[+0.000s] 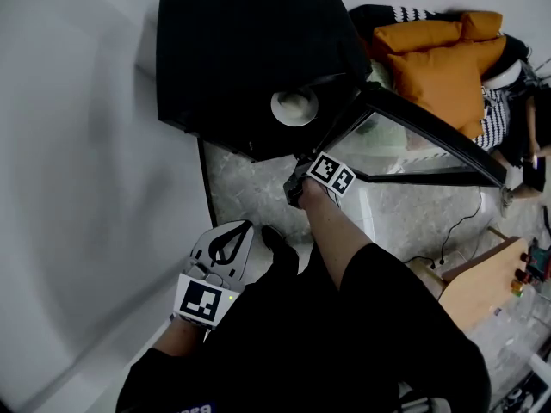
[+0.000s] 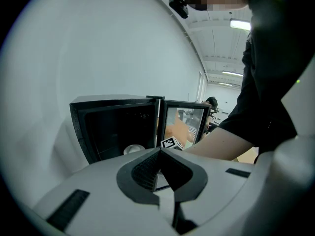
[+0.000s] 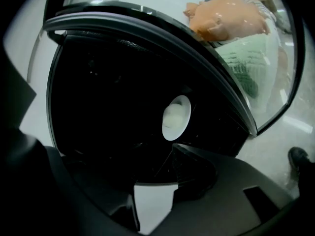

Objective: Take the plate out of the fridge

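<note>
The white plate (image 1: 294,107) lies inside the black fridge (image 1: 241,50), near its open front. The glass door (image 1: 430,132) stands swung out to the right. My right gripper (image 1: 303,175) hovers just before the opening, a little short of the plate. In the right gripper view the plate (image 3: 176,117) shows in the dark interior beyond my right gripper (image 3: 155,191), which is open with only floor between its fingers. My left gripper (image 1: 244,226) hangs back, lower left, shut and empty. The left gripper view shows its tips (image 2: 159,152) meeting, with the plate (image 2: 133,149) beyond.
A white wall (image 1: 77,144) runs along the left of the fridge. Orange cushions (image 1: 439,58) lie behind the door. A wooden board (image 1: 482,282) and a cable (image 1: 452,231) sit on the speckled floor at the right. The person's shoe (image 3: 298,159) is near the door.
</note>
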